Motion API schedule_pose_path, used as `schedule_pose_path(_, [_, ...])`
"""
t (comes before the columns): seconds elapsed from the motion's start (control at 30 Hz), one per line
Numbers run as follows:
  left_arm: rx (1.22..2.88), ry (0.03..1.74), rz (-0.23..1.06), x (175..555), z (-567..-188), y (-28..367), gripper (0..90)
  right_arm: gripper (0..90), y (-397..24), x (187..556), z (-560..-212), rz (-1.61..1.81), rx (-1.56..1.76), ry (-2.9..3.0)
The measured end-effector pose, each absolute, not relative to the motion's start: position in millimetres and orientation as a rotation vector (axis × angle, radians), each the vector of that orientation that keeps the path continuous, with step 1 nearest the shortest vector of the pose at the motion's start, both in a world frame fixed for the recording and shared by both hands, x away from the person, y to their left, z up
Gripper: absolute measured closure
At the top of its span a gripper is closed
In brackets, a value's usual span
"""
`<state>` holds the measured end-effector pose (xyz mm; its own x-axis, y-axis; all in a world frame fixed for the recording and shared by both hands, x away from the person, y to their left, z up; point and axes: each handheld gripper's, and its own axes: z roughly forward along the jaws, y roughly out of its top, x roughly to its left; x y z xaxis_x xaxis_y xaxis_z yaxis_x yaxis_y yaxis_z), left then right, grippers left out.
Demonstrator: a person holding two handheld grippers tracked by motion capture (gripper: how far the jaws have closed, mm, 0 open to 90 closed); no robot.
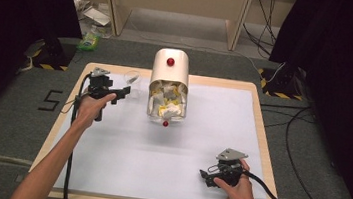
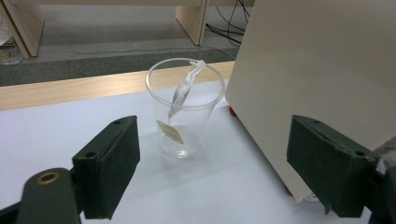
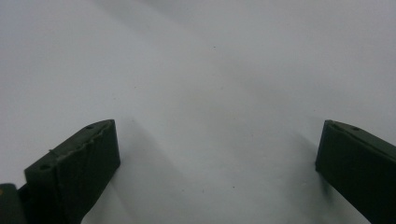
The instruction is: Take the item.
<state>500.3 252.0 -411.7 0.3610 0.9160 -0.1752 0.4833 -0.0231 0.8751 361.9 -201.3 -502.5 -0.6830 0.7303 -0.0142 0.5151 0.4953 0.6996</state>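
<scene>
The left gripper point(image 2: 212, 168) hung open just short of the clear plastic cup point(image 2: 183, 109), which held 1 packet point(image 2: 185, 88) beside the cream dispenser point(image 1: 168, 84); the right gripper point(image 1: 204, 175) rested open, near right.

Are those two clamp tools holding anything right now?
Nothing. The left hand-held gripper is open, short of the clear plastic cup; the right hand-held gripper is open over the white mat.
</scene>
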Motion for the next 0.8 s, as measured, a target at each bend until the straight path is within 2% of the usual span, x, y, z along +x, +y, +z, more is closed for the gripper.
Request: schedule_pose_path(0.8, [1.686, 1.202, 0.535, 446.1, -426.8, 249.9, 16.7, 0.4, -201.3, 361.8, -502.7, 0.986, 1.048, 2.434])
